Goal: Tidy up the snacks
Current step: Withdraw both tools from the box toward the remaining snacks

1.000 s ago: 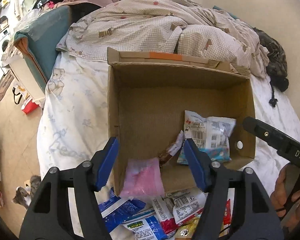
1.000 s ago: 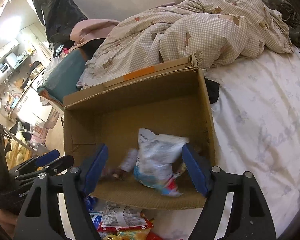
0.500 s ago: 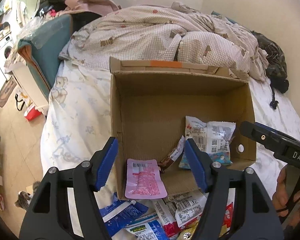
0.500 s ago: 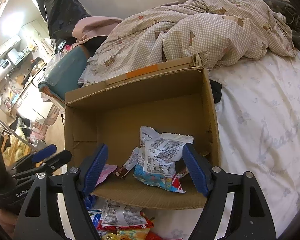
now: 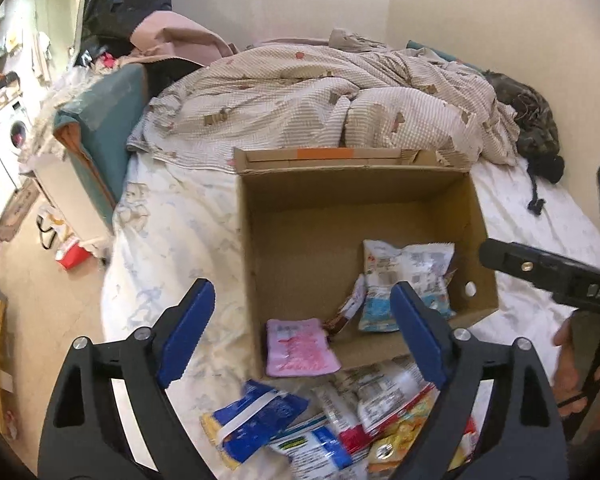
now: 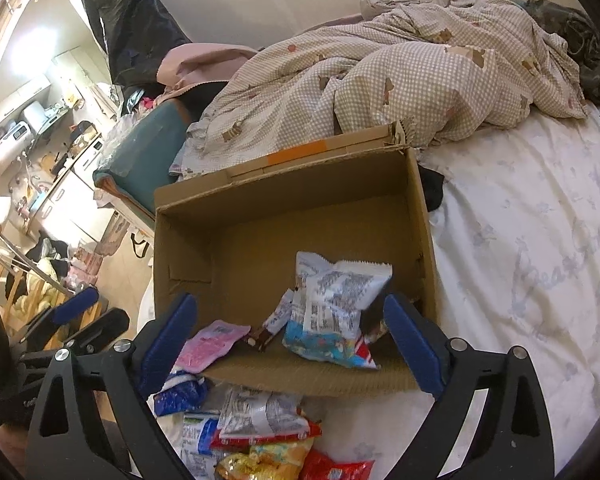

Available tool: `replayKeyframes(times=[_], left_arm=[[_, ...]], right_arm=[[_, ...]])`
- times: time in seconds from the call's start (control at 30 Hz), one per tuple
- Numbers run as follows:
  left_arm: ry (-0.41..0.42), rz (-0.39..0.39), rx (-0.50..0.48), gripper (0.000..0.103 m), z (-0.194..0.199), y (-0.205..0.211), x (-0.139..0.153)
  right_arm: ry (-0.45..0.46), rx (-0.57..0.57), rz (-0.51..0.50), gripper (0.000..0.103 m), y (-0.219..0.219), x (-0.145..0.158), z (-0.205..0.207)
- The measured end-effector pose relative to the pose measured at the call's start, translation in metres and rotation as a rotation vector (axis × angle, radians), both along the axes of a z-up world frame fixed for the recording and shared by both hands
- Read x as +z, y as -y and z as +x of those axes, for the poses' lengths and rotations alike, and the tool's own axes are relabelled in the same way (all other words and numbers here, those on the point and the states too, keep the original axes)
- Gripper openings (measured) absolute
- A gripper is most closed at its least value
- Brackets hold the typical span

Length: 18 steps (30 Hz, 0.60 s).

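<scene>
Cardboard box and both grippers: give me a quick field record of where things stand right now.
box: cardboard box lying open on the bed sheet
in box: pink packet, small brown bar, white-and-blue bag
outside box: pile of snack packets on the sheet at the box's near edge
left gripper: jaws opening, nothing between them
right gripper: jaws opening, nothing gripped
remaining: pile not yet boxed

Matt corrugated cardboard box [image 5: 356, 208], glossy crinkled plastic snack packets [image 6: 336, 300], soft printed cotton bedsheet [image 6: 520, 240], rumpled checked cloth quilt [image 5: 320, 100], matt black plastic gripper frames.
</scene>
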<state>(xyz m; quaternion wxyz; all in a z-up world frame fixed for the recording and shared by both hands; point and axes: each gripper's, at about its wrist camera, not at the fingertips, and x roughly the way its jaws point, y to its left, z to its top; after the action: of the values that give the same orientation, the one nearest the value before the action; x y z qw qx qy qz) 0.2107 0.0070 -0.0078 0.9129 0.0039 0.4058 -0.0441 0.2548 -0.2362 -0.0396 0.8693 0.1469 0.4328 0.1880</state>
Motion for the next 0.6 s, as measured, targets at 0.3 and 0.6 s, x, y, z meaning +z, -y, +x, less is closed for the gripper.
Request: replayKeyframes(times=[0.3, 0.6], left_arm=[[-0.034, -0.019, 0.053, 0.087, -0.031, -0.021, 0.000], [-0.063, -0.037, 0.081, 0.087, -0.062, -0.034, -0.003]], right_arm=[[-0.007, -0.005, -0.006, 0.097, 0.004, 0.007, -0.037], [-0.040, -0.028, 0.000, 0.097, 0.011, 0.003, -0.066]])
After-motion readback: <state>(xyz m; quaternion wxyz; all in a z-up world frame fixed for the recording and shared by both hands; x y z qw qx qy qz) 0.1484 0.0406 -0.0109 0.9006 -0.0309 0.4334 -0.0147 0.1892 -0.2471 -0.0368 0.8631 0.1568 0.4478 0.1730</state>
